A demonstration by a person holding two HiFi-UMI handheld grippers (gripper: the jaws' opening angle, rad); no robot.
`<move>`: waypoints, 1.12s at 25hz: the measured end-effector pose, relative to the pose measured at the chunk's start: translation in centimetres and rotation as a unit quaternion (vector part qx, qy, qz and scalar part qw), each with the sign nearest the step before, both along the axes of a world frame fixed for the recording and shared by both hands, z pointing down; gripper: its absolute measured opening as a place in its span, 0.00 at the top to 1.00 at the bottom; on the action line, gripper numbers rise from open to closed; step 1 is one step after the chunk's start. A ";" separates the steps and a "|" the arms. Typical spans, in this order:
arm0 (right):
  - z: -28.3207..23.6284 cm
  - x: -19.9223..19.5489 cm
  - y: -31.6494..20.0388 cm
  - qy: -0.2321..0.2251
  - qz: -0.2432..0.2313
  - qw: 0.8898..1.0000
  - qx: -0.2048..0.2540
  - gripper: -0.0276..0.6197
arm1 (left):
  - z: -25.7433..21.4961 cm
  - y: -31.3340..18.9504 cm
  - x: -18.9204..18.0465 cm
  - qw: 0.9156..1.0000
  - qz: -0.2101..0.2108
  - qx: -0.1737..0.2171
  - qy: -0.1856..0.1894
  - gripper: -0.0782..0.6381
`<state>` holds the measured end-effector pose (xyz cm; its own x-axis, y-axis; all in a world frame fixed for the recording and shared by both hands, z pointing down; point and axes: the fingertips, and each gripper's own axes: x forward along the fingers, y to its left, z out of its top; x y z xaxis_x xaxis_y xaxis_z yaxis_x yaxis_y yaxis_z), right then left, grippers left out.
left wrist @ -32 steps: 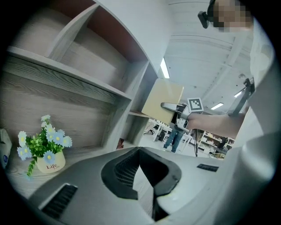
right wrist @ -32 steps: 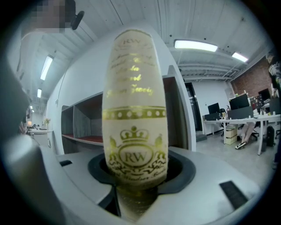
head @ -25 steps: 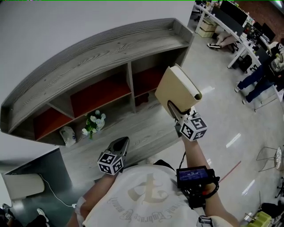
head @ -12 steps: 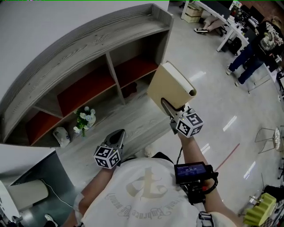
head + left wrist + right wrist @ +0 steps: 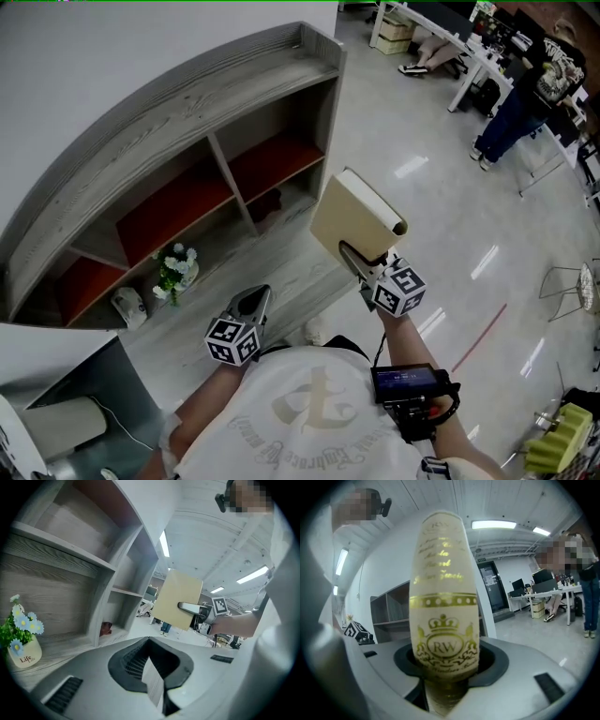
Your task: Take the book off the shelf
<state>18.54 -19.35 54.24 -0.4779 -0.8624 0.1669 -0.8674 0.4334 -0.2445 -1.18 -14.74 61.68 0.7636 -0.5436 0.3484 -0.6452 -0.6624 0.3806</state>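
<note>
A cream book (image 5: 352, 220) with gold print on its spine is out of the grey wooden shelf (image 5: 187, 103) and held up over the floor. My right gripper (image 5: 364, 255) is shut on its lower edge. In the right gripper view the spine (image 5: 443, 611) fills the middle, clamped between the jaws of the right gripper (image 5: 443, 681). My left gripper (image 5: 255, 302) hangs lower, near the shelf's bottom board, jaws together and holding nothing. The left gripper view looks past the closed left gripper (image 5: 154, 686) at the book's cover (image 5: 176, 599) and the shelf (image 5: 61, 550).
A small flower pot (image 5: 172, 272) and a white object (image 5: 127, 305) stand on the bottom board; a dark item (image 5: 267, 202) lies in the right compartment. Desks and a standing person (image 5: 511, 84) are at the far right. A low cabinet (image 5: 56, 412) stands at the bottom left.
The shelf has slid left and away in the head view. The book, still gripped, now sits farther from the compartments and a little lower. The left gripper stays low.
</note>
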 end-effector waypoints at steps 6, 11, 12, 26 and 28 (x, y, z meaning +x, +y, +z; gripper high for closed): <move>1.1 0.9 2.1 -0.004 0.002 1.000 -0.014 0.62 | -0.1 0.0 1.6 1.000 0.014 0.000 0.000 0.89; 2.3 1.0 3.3 -0.011 0.003 1.000 -0.025 0.62 | -0.3 0.0 2.2 1.000 0.023 0.002 -0.005 0.89; 2.5 1.1 3.6 -0.012 0.005 1.000 -0.028 0.62 | -0.3 0.1 2.3 1.000 0.024 0.001 -0.006 0.89; 5.3 2.1 7.9 -0.009 0.017 0.998 -0.057 0.62 | -0.7 0.9 4.6 0.998 0.055 0.008 -0.012 0.89; 5.4 2.2 8.1 -0.009 0.019 0.998 -0.058 0.62 | -0.7 0.9 4.8 0.998 0.056 0.008 -0.012 0.89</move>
